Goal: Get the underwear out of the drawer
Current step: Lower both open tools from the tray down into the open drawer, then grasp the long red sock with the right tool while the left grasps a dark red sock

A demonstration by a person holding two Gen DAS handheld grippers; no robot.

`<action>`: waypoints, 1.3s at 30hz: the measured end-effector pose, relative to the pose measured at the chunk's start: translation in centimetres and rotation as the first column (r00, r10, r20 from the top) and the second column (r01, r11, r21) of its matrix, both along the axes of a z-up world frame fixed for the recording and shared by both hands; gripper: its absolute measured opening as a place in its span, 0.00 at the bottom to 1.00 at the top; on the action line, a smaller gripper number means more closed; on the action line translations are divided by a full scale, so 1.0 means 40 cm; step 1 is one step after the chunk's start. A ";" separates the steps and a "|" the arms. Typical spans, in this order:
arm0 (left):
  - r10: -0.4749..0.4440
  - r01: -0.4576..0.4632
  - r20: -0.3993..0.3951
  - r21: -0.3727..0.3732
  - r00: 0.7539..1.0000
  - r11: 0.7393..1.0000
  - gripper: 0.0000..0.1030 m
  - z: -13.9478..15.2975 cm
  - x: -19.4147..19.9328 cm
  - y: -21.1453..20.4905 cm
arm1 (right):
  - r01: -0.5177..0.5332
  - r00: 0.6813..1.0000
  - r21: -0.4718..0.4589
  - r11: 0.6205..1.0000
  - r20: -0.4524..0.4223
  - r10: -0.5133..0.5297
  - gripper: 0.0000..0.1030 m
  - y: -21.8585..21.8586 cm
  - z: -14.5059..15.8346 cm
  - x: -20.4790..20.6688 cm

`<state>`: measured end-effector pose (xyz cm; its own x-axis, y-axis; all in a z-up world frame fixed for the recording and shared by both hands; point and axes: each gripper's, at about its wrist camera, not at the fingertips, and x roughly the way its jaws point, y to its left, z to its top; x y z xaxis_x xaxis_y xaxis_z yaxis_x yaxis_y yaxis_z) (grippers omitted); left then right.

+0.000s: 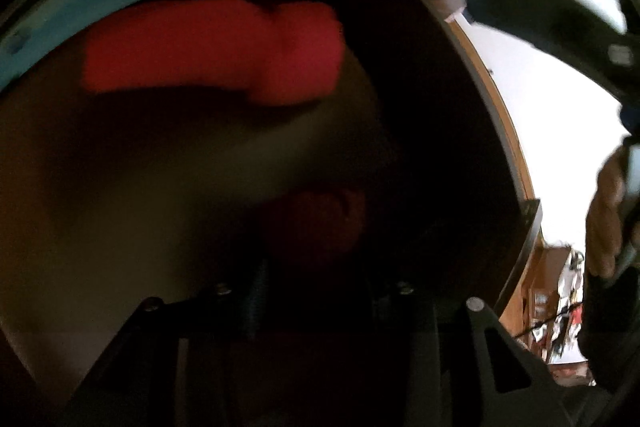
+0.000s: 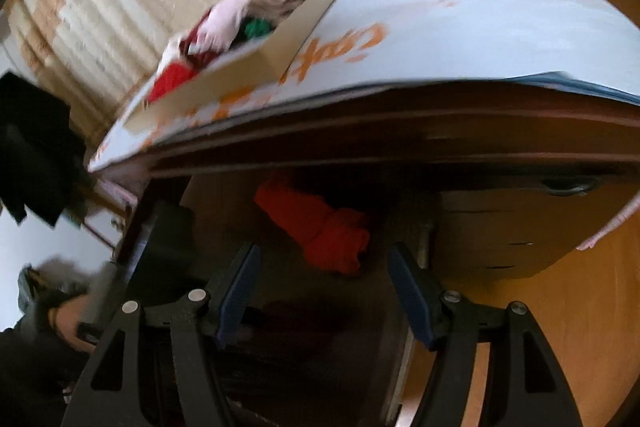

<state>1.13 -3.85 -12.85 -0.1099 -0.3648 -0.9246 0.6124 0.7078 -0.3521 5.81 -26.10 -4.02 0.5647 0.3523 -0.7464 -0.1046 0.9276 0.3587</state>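
My right gripper [image 2: 320,291] hangs at the mouth of the open drawer [image 2: 500,235] with its blue-padded fingers [image 2: 236,291] spread wide and nothing between them — I judge it is lined up that way so the pads can drop on either side of the cloth. Just past the tips, on the drawer floor under the shadow of the cabinet top, lies the red underwear [image 2: 320,223], a bunched roll, not yet touched by this tool. My left gripper [image 1: 316,307] is already deep inside the same drawer, which is why its view is so dark; only the black base of its fingers shows, so I cannot tell whether it is spread or clamped. A dim reddish lump sits just ahead of it, too blurred to name, and farther in the red roll [image 1: 216,51] lies against the pale blue back edge. Beyond, on the white sheet over the cabinet, a cardboard box [image 2: 256,67] holds mixed garments — probably where this piece belongs.
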 end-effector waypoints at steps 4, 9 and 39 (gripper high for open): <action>0.097 -0.098 0.079 0.008 0.992 0.995 0.36 0.033 0.005 0.103 | -0.100 0.994 -0.078 0.992 -0.059 0.095 0.67 0.072 -0.030 0.069; 0.204 -0.204 0.137 -0.017 0.969 0.979 0.36 0.074 -0.011 0.208 | -0.236 0.965 -0.154 0.960 -0.155 0.212 0.67 0.156 -0.083 0.146; 0.323 -0.309 0.257 -0.093 0.911 0.946 0.36 0.188 -0.058 0.417 | -0.404 0.836 0.080 0.912 -0.372 0.403 0.34 0.239 -0.122 0.185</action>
